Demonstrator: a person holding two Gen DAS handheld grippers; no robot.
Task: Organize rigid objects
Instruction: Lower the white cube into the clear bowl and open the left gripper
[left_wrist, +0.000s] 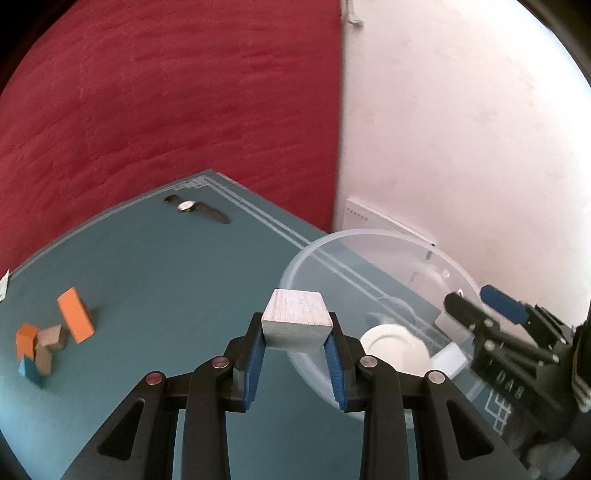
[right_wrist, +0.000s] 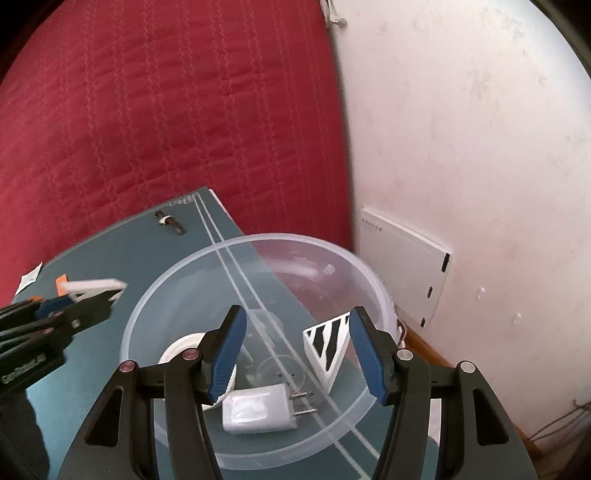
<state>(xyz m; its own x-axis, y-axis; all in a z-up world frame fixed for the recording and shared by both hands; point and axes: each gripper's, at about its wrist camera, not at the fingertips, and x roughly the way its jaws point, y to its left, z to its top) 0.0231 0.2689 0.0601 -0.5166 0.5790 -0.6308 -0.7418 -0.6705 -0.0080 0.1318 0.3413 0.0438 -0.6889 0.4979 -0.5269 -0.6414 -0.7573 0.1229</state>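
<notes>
My left gripper (left_wrist: 297, 332) is shut on a white wooden cube (left_wrist: 296, 318) and holds it above the near left rim of a clear plastic bowl (left_wrist: 295, 266). In the right wrist view the cube (right_wrist: 94, 286) shows at the left, still outside the bowl (right_wrist: 258, 238). My right gripper (right_wrist: 297, 350) is open over the bowl. A black-and-white striped wedge (right_wrist: 327, 343) touches its right finger and looks loose. A white plug adapter (right_wrist: 258, 411) and a white round piece (right_wrist: 181, 349) lie in the bowl.
Orange, brown and blue wooden blocks (left_wrist: 55, 332) lie on the teal table (left_wrist: 166, 266) at the left. A wristwatch (left_wrist: 195, 207) lies at the far edge. A red bedspread (left_wrist: 166, 92) and a white wall (left_wrist: 461, 129) stand behind.
</notes>
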